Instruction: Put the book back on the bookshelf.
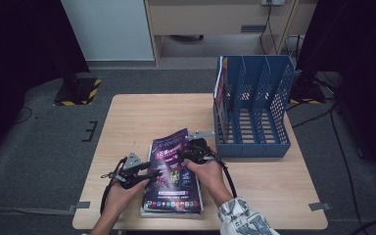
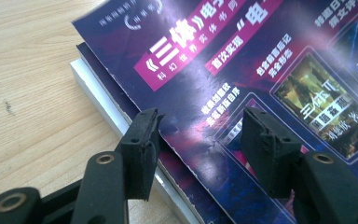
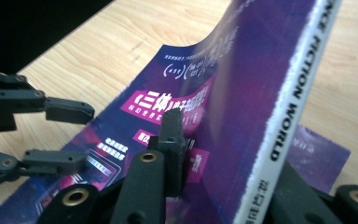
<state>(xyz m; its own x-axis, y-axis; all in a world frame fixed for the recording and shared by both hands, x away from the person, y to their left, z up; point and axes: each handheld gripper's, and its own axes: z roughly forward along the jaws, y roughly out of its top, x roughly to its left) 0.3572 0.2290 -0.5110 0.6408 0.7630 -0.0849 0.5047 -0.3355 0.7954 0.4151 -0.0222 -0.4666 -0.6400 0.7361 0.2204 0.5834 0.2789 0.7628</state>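
One purple glossy magazine (image 1: 172, 169) tops the stack just left of the blue plastic file rack (image 1: 254, 110). Your right gripper (image 3: 223, 158) clamps its spine edge, lifting that side; your left gripper (image 2: 198, 140) straddles the opposite edge, jaws apart, gripping nothing. Racking remains undone. Spine lettering reads in the right gripper view; the high view shows one magazine already racked.

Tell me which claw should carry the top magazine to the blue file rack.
Right. The right claw already pinches the top magazine at its spine edge, nearest the blue file rack; the left claw stands open over the cover.
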